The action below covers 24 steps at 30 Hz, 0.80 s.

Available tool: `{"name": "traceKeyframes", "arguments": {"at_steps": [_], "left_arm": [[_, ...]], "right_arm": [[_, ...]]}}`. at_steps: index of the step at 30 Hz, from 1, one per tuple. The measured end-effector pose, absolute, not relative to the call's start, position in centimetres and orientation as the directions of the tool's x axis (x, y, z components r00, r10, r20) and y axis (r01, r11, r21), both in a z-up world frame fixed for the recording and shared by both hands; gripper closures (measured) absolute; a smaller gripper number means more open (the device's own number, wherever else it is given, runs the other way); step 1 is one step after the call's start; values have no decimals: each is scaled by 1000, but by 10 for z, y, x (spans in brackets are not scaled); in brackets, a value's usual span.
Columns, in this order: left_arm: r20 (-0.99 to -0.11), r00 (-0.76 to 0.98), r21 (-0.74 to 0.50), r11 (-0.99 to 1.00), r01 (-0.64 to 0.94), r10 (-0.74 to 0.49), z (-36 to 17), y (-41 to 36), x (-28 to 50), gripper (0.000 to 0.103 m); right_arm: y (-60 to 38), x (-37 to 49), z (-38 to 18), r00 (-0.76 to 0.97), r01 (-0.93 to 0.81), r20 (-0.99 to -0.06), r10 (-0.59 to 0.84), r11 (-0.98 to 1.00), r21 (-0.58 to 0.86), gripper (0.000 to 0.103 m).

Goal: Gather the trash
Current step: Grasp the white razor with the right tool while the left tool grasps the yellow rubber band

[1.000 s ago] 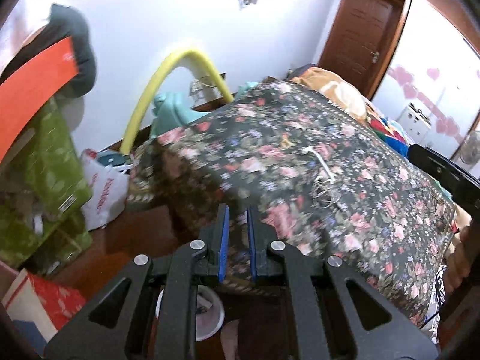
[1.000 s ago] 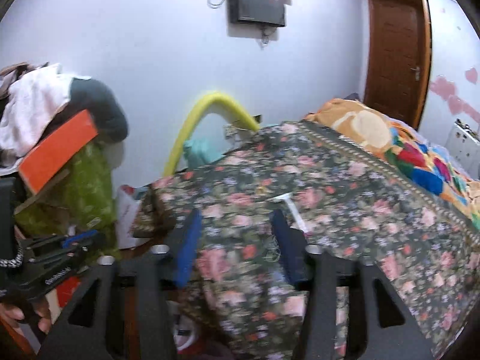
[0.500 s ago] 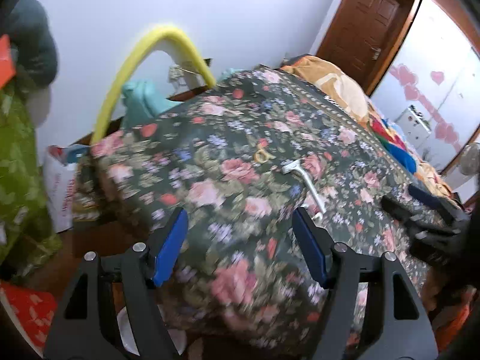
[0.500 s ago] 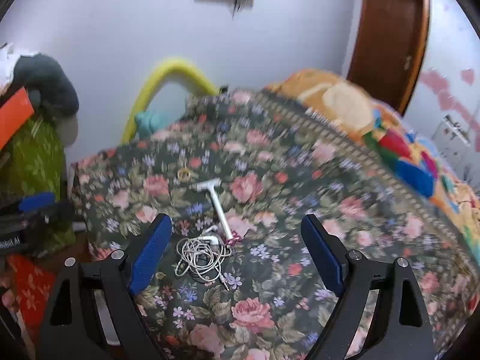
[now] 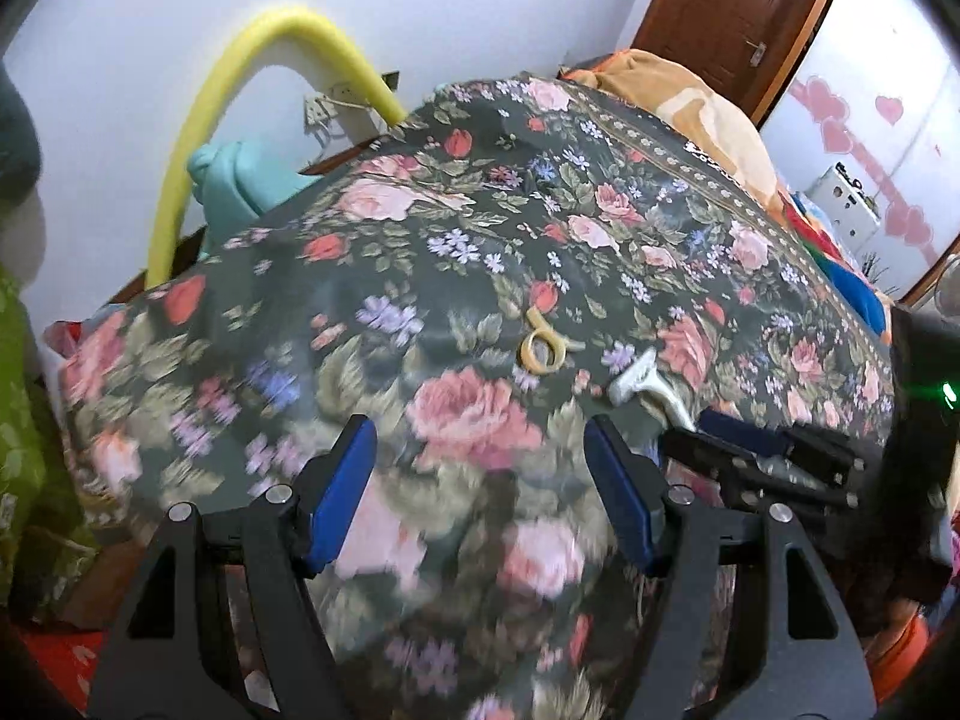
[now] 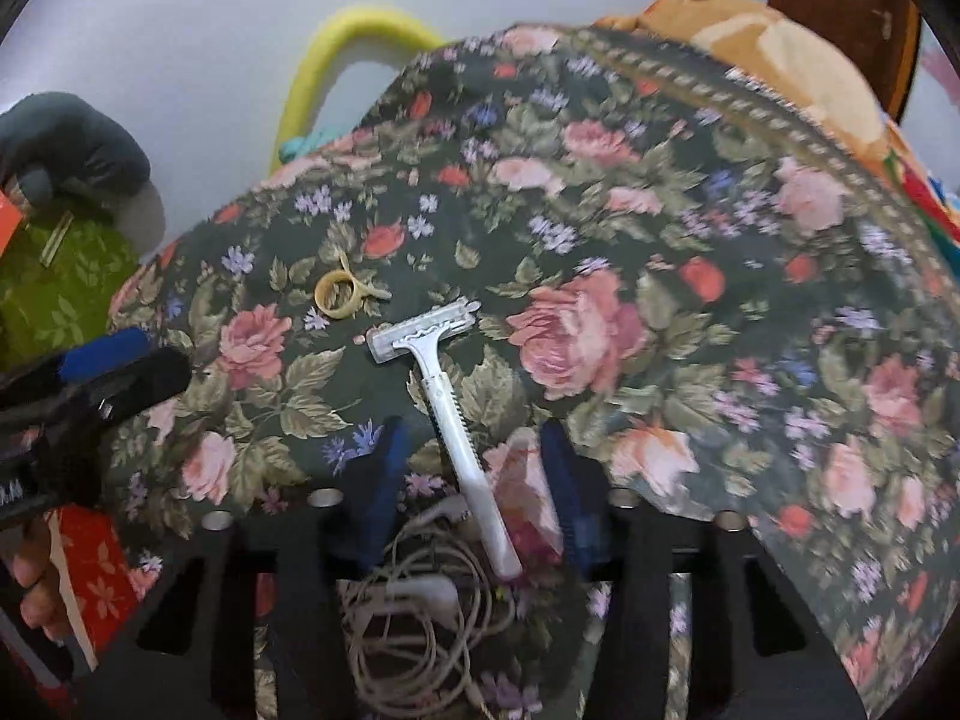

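A dark floral bedspread [image 5: 468, 324] is covering the bed. Behind its far edge, a bent yellow foam tube [image 5: 240, 78] is arching against the white wall, with a teal object [image 5: 240, 177] sitting beneath it. Beyond the bedspread's right end, an orange blanket [image 5: 690, 102] is lying before a brown door [image 5: 732, 6].
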<state>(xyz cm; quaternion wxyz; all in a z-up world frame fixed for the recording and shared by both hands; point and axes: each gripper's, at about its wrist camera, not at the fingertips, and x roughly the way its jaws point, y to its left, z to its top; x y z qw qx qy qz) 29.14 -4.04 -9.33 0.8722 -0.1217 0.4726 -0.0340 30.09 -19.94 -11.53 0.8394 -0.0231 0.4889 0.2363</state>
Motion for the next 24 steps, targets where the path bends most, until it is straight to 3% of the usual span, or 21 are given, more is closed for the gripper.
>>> {"name": "traceKeyframes", "arguments": {"at_steps": [2, 4, 6, 14, 24], "left_arm": [[-815, 547, -258, 965, -45, -192, -98, -43, 303, 38], [-815, 541, -260, 965, -25, -206, -101, -48, 313, 47], [-820, 533, -246, 969, 1, -209, -107, -56, 325, 63], [-840, 515, -179, 983, 32, -170, -123, -76, 346, 101], [-837, 525, -141, 988, 61, -152, -94, -85, 307, 102]], "right_arm": [[-201, 299, -112, 413, -423, -819, 398, 880, 214, 94], [-202, 295, -107, 434, -431, -806, 403, 878, 207, 94], [-206, 292, -101, 454, -424, -793, 407, 881, 210, 94], [-229, 285, -89, 500, -374, -782, 372, 907, 193, 94], [-238, 270, -70, 523, -336, -774, 358, 921, 198, 94]]}}
